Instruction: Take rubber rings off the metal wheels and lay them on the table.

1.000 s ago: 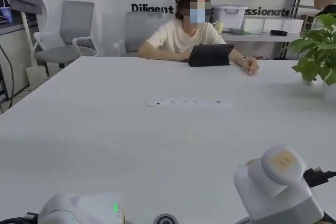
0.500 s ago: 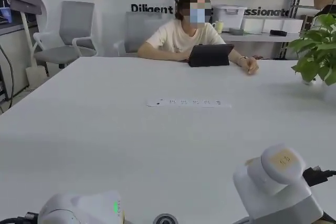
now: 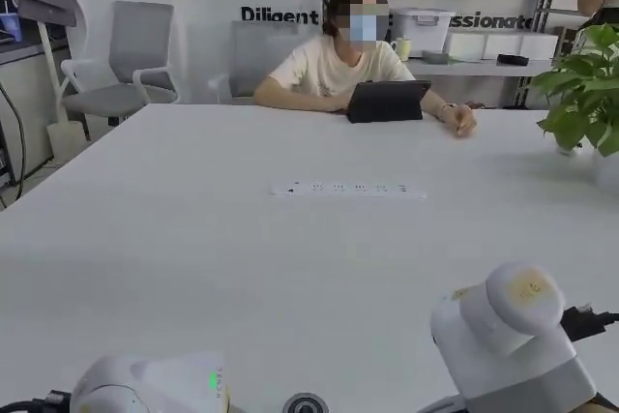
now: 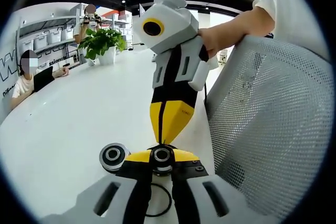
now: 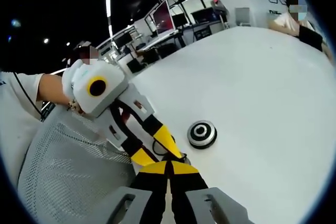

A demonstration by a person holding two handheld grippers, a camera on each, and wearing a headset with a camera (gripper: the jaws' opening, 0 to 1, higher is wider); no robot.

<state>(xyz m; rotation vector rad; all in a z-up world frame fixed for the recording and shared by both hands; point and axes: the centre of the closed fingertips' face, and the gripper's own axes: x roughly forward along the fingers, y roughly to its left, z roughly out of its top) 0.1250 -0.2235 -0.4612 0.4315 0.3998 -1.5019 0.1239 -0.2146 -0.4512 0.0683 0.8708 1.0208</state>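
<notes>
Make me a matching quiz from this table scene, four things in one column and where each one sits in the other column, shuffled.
Things:
1. power strip
2. tablet
3. plant
4. loose metal wheel

Places:
A. near end of the table
B. propped up in front of the seated person
C. middle of the table
D. far right of the table

Pairs: 1-C, 2-B, 3-D, 4-A
</notes>
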